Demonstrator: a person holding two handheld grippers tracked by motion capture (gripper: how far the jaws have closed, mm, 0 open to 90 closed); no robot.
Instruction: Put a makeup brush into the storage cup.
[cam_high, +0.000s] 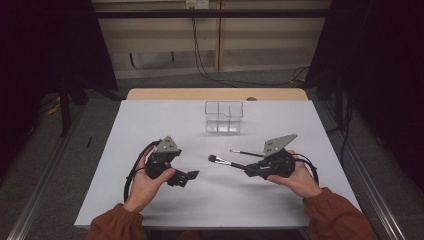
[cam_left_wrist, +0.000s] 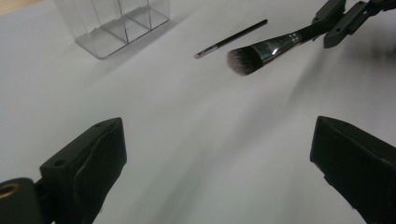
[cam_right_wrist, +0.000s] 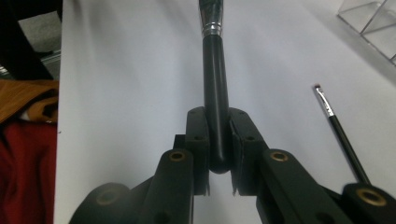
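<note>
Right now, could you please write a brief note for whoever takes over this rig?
Right gripper: jaws shut on the large makeup brush by its handle end, bristles pointing toward the left gripper.
Left gripper: jaws open, holding nothing, low over the white table.
Thin brush: lying on the table beside the right gripper.
Clear organizer: upright at the far side, nothing visible inside.
Done: large brush picked up.
Left: probably both brushes into the organizer.
</note>
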